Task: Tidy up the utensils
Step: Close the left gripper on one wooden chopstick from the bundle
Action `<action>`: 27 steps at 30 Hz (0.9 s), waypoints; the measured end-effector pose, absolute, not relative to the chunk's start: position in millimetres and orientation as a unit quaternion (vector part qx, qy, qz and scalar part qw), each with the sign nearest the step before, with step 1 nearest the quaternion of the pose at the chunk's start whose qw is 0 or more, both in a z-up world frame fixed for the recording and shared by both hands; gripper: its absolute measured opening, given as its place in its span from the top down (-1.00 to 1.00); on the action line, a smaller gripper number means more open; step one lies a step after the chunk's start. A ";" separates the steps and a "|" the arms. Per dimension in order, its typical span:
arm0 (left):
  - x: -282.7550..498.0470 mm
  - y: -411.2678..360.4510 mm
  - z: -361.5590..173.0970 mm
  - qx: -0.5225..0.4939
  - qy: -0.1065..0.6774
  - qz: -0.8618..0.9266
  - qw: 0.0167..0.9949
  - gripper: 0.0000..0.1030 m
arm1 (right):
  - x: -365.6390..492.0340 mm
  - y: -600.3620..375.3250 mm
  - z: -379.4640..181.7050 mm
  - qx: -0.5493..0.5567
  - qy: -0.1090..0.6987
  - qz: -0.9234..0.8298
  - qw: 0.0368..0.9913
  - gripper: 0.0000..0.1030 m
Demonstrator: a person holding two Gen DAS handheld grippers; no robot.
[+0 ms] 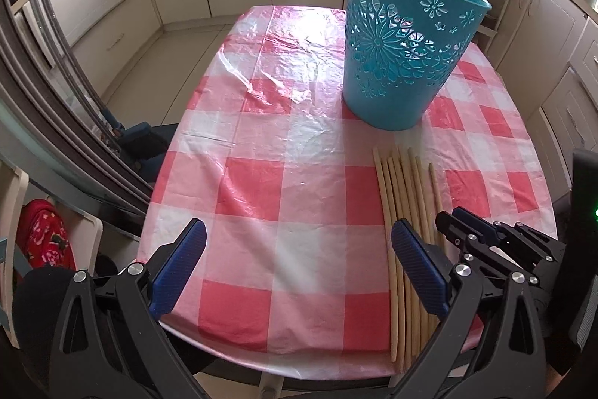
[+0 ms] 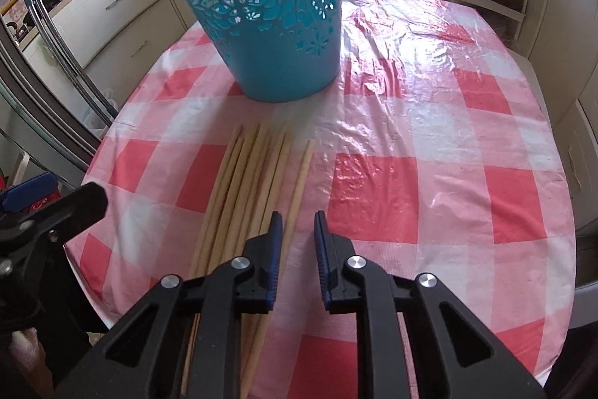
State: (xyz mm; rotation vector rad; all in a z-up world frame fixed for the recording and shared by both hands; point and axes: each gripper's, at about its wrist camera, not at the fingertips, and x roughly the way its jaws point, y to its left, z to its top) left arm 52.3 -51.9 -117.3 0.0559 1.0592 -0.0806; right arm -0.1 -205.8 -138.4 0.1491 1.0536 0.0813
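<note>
right gripper (image 2: 297,230) narrowed but empty above the lone chopstick (image 2: 299,182), beside the bundle (image 2: 239,189) near the bin (image 2: 261,25); left gripper (image 1: 299,260) wide, empty; risk: closing off-centre rolls it away.

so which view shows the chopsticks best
The right wrist view: the chopsticks lie fanned out mid-frame below the blue basket, far tips all visible. In the left wrist view they sit at the right, partly hidden behind the left gripper.
</note>
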 end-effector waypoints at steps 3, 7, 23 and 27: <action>66.5 -60.1 -129.1 0.028 0.513 -0.040 0.857 -0.85 | 4.1 -210.2 -137.4 0.053 0.503 0.038 0.862 0.80; 85.4 -70.8 -145.2 0.031 0.523 -0.041 0.851 -0.84 | 13.9 -221.0 -136.1 0.049 0.510 0.041 0.858 0.84; 99.7 -92.5 -166.9 0.068 0.538 -0.036 0.840 -0.66 | 17.8 -234.0 -140.3 0.088 0.501 0.066 0.858 0.84; 94.5 -101.3 -162.3 0.077 0.534 -0.039 0.841 -0.67 | 18.7 -234.1 -141.1 0.094 0.500 0.069 0.858 0.84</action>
